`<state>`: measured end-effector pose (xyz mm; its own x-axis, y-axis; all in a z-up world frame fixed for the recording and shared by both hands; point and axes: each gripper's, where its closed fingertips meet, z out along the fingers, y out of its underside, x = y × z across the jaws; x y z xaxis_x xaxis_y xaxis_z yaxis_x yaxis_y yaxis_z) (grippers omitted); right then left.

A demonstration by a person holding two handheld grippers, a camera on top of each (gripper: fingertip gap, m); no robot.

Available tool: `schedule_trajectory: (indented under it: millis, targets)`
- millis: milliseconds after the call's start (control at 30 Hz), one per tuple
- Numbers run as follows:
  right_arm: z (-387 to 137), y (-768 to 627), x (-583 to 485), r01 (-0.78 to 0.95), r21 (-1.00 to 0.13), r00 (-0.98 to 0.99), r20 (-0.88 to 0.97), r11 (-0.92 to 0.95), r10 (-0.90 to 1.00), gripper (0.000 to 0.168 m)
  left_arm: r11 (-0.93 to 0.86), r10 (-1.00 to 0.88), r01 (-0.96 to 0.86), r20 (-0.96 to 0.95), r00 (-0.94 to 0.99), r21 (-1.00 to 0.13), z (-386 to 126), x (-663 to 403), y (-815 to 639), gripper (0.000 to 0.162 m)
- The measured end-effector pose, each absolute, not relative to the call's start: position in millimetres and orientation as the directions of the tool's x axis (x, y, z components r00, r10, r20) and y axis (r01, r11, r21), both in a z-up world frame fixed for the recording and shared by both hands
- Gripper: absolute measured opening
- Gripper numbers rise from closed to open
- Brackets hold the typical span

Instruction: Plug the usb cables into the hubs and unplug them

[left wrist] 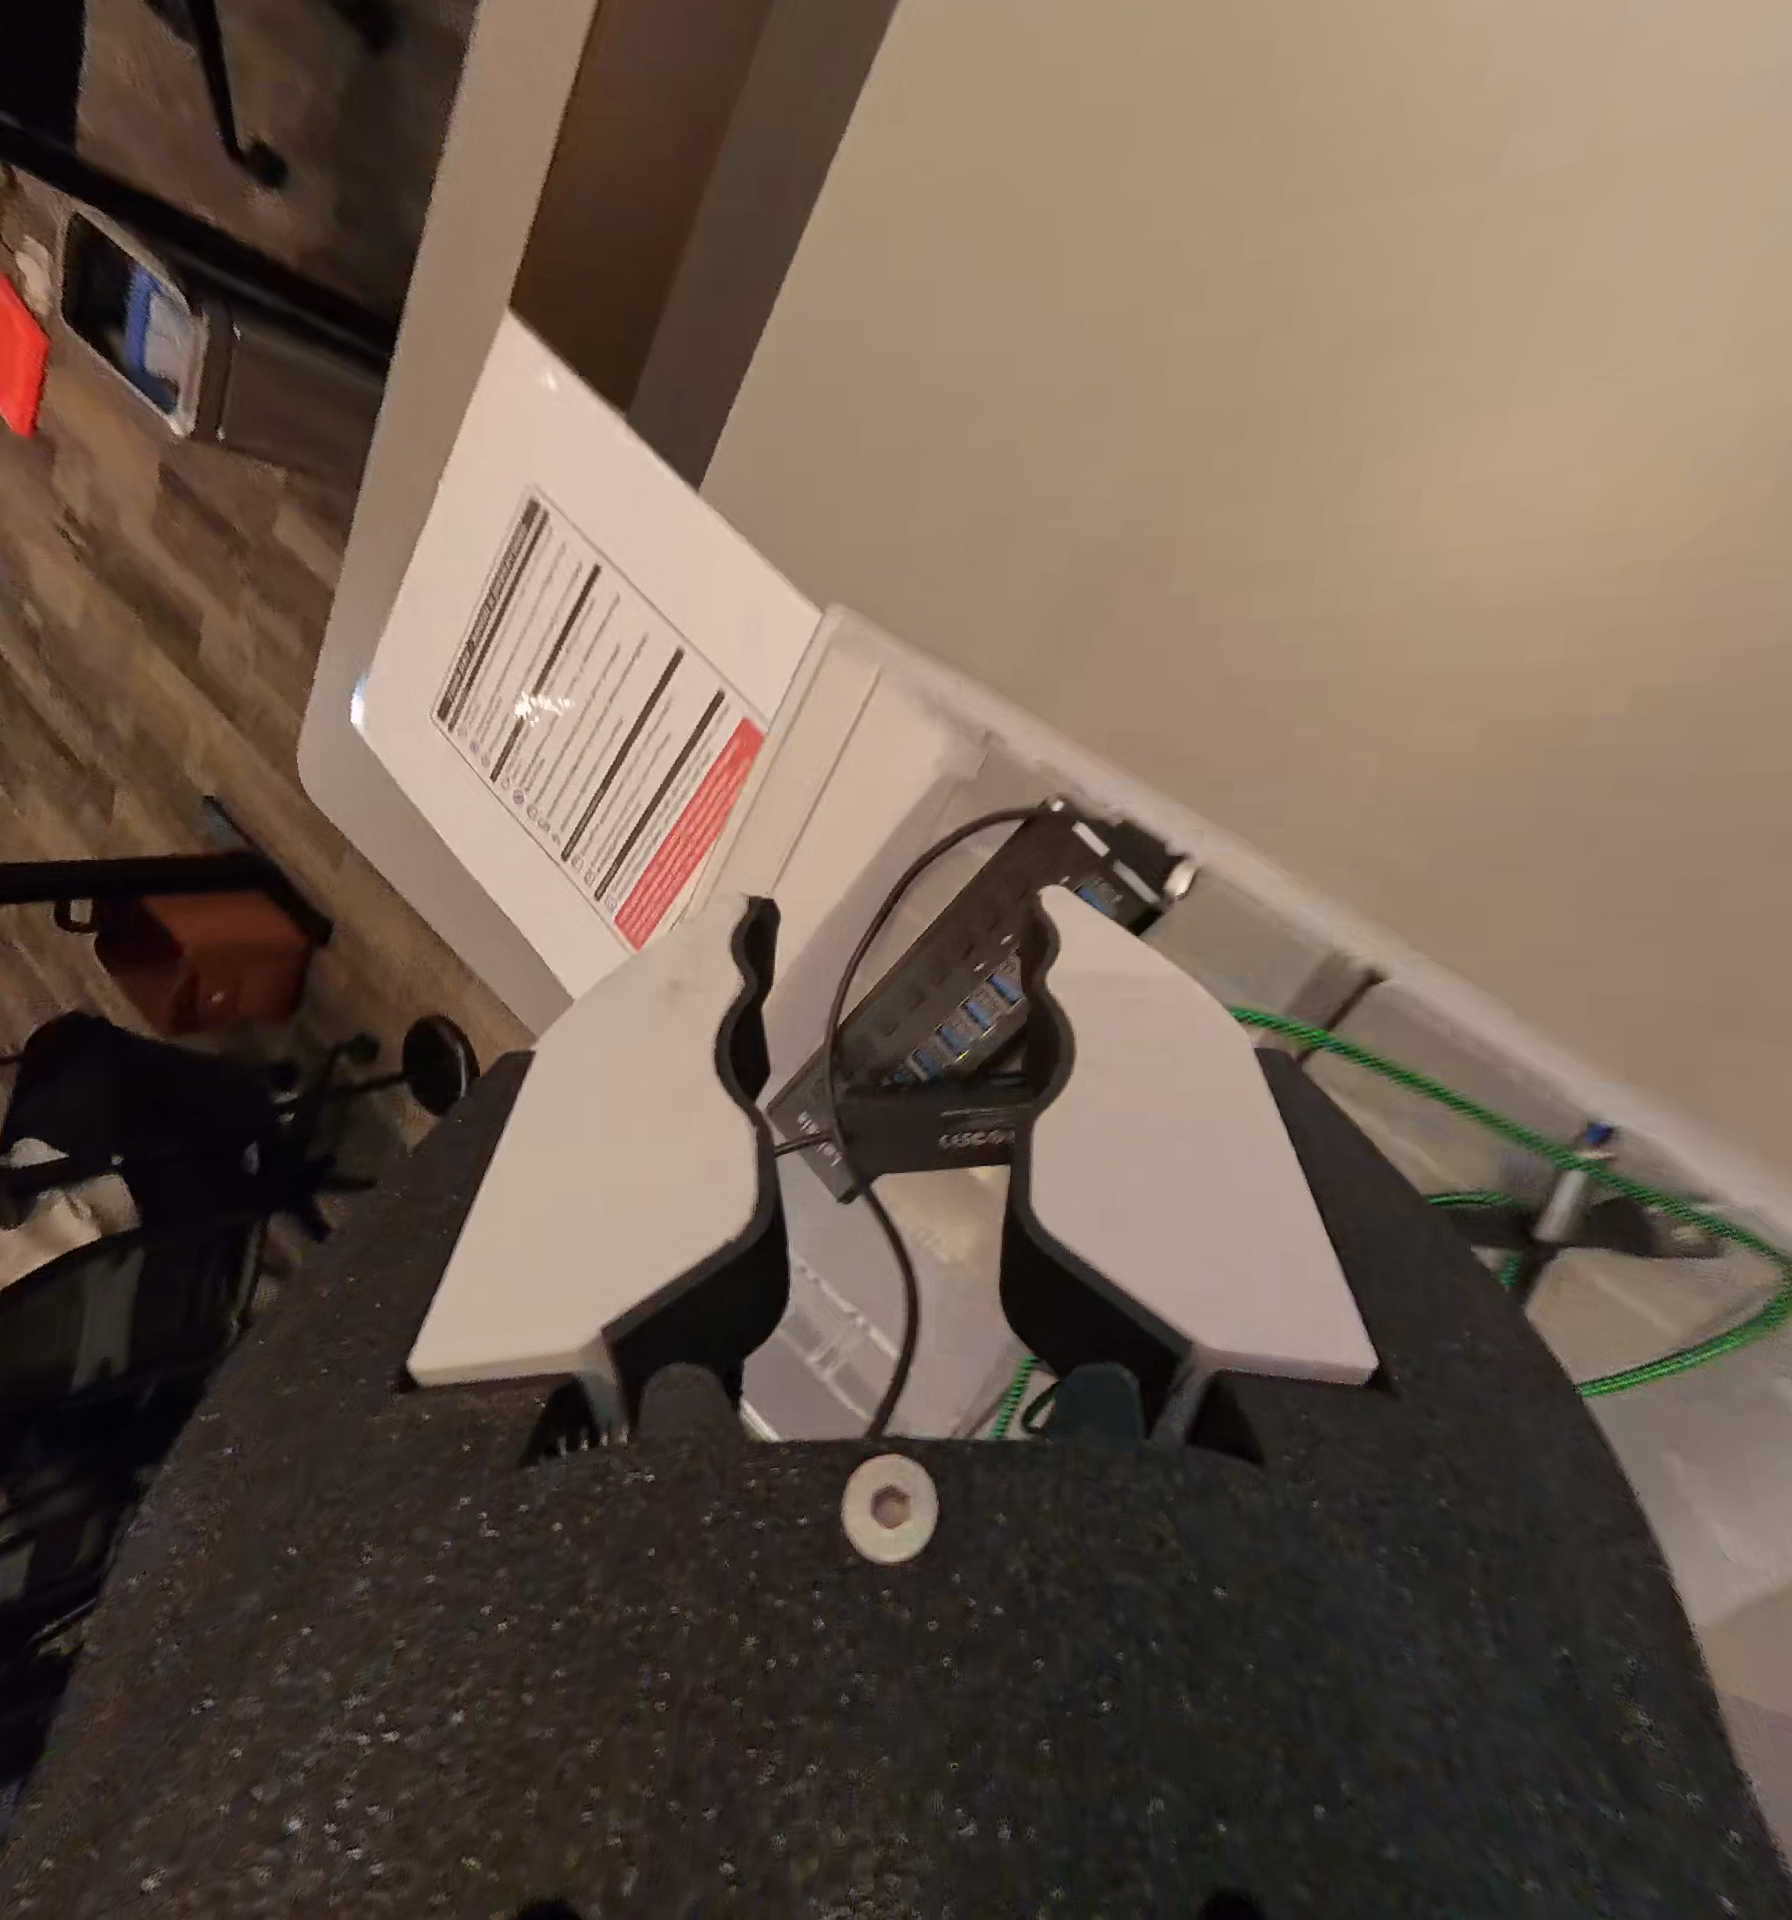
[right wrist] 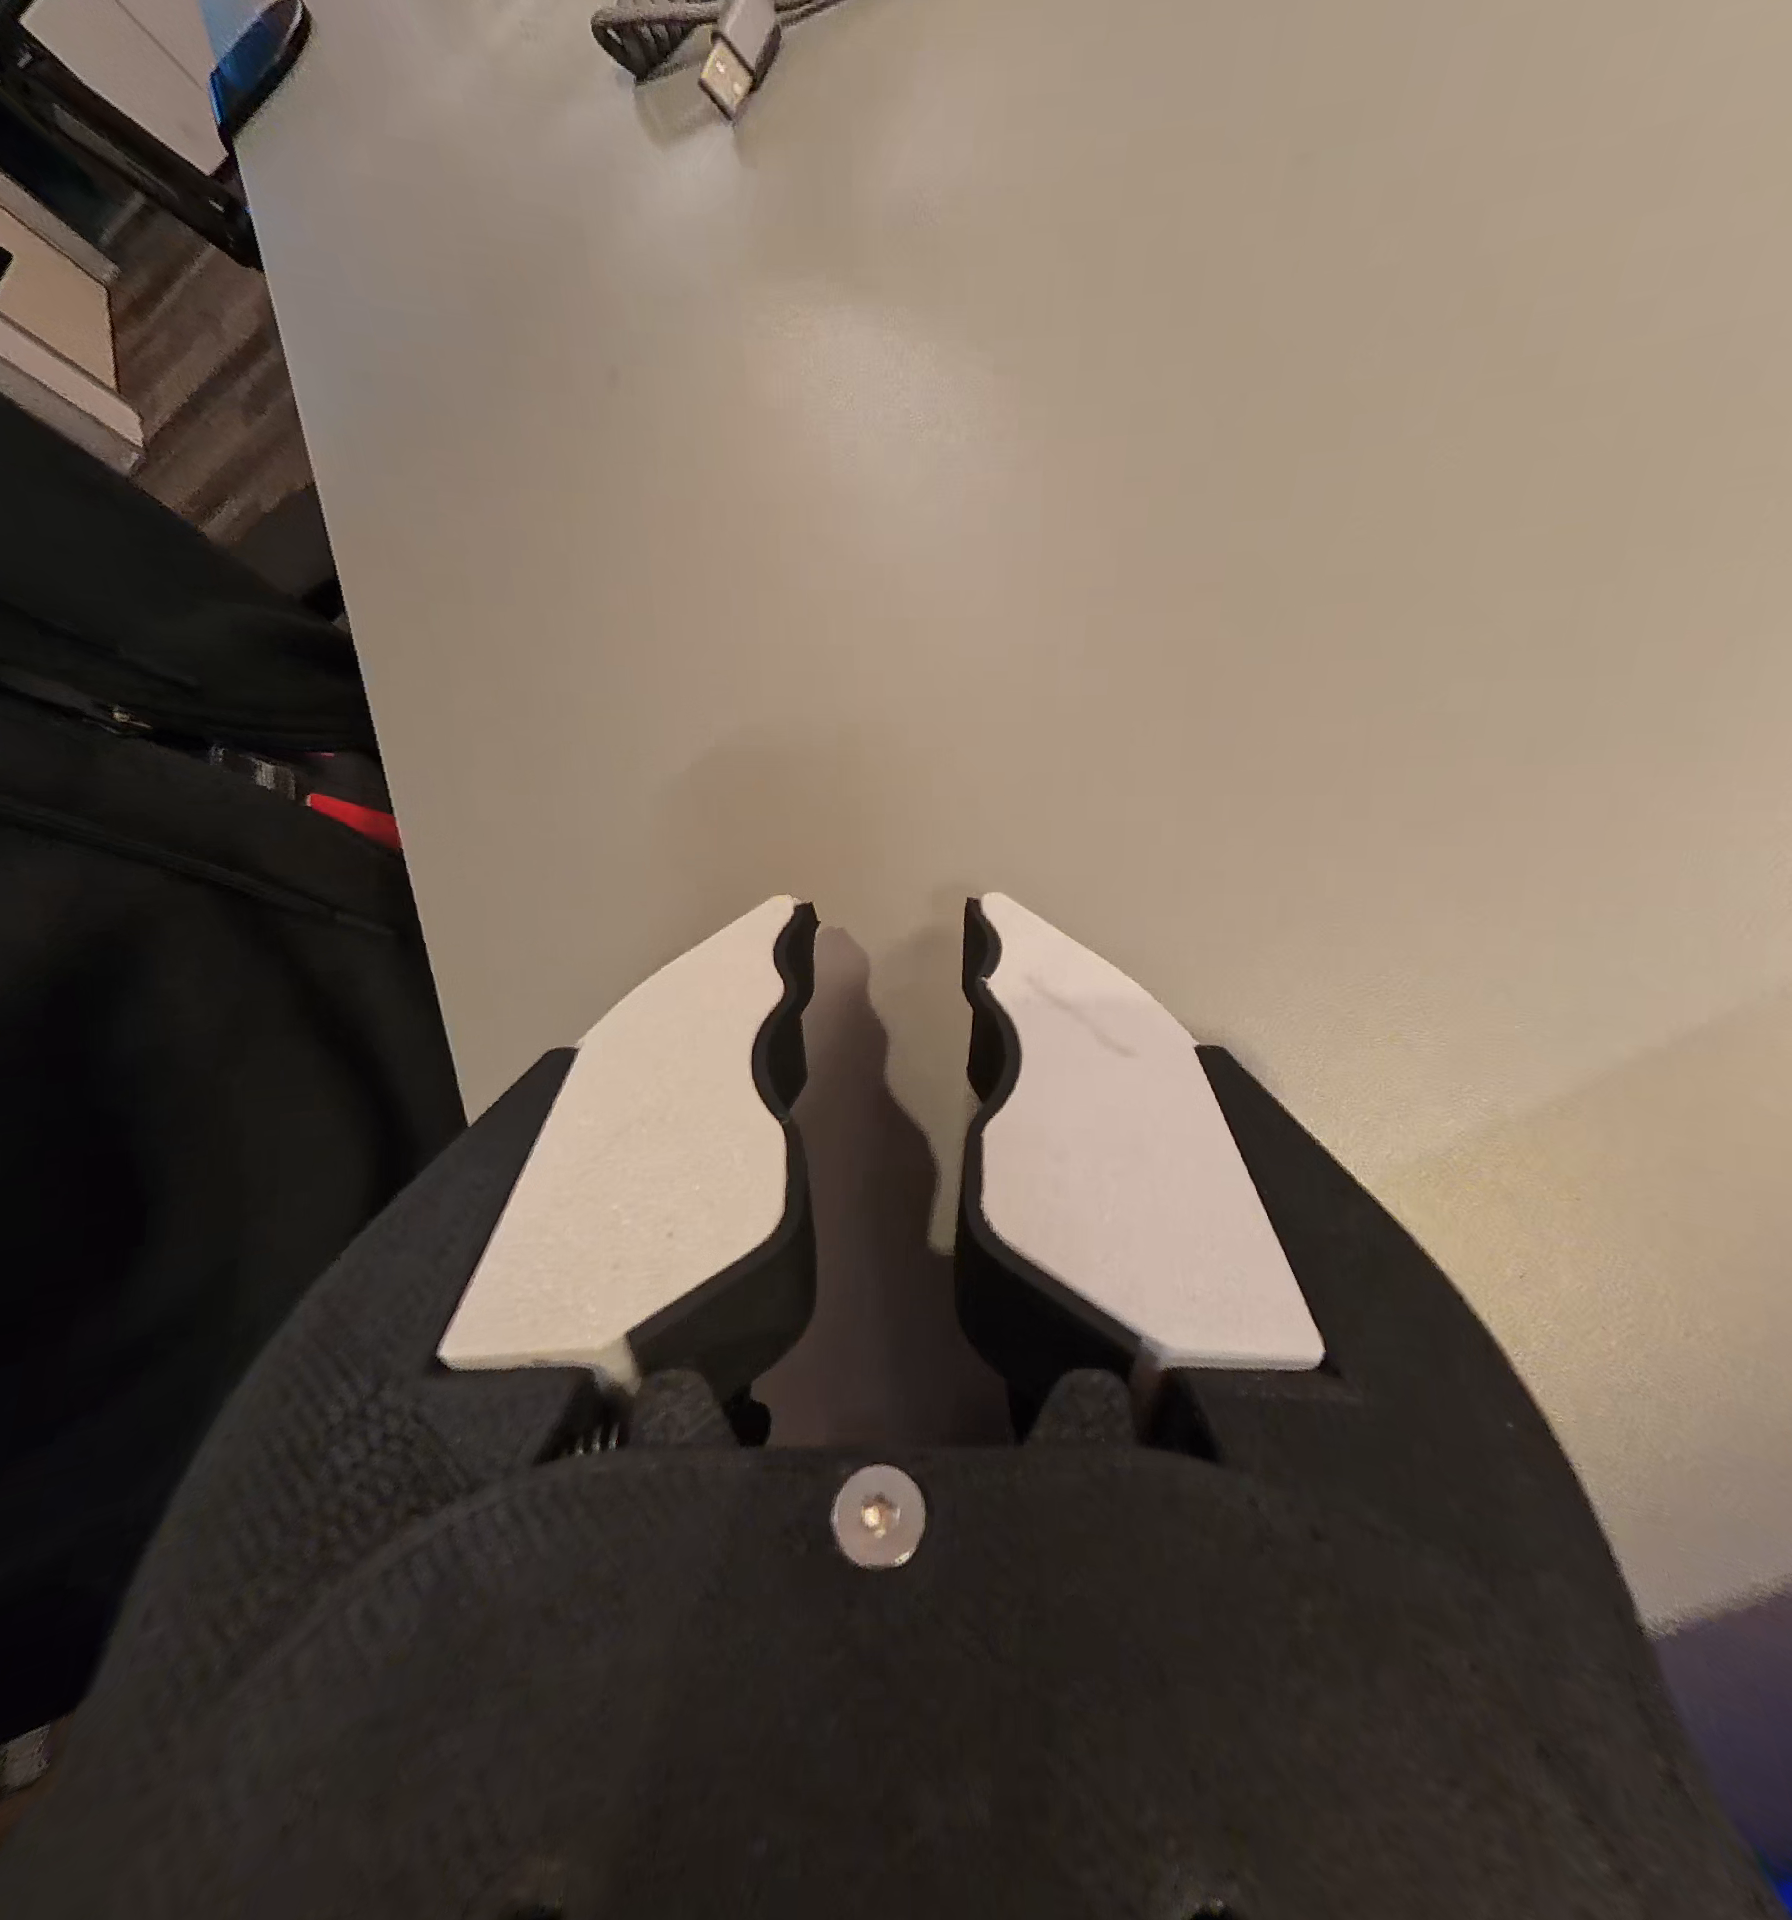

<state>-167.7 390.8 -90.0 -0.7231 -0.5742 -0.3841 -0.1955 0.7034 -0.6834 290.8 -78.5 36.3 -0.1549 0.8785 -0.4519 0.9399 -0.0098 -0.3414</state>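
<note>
In the left wrist view a black USB hub (left wrist: 975, 1023) with a row of blue ports lies tilted on a second black box-shaped hub (left wrist: 923, 1138). A thin black cable (left wrist: 850, 997) loops from them. My left gripper (left wrist: 907, 909) is open, its white fingers standing wide on either side of the hubs; I cannot tell if they touch. A green braided cable (left wrist: 1702, 1340) curls to the right, with a silver plug (left wrist: 1572, 1184) near it. In the right wrist view my right gripper (right wrist: 890, 912) is open and empty over the pale table (right wrist: 1183, 468). A grey braided USB plug (right wrist: 731, 73) lies far ahead.
A white table leg with a printed sticker (left wrist: 580, 727) stands left of the hubs, which rest among clear plastic boxes (left wrist: 871, 1320). Office chairs (left wrist: 144, 1143) stand on the floor at left. A black bag (right wrist: 144, 935) sits past the table's left edge.
</note>
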Motion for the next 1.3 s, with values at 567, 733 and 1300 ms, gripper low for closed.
schedule_trajectory:
  millis: [567,733,1300]
  targets:
    - [-88,389,-167,-0.128,-0.615,-0.651,-0.54,0.778,-0.534,0.019,-0.201,0.97,0.98,-0.143,0.199,-0.002,-71,315,-98,0.058]
    - [-89,390,-166,-0.159,-0.608,-0.636,-0.54,0.778,-0.552,0.017,-0.222,0.969,0.975,-0.115,0.218,-0.024,-67,307,-102,0.05]
    - [-88,391,-165,-0.16,-0.608,-0.625,-0.548,0.778,-0.557,0.017,-0.31,0.949,0.93,0.007,0.315,0.2,-105,331,-88,0.068]
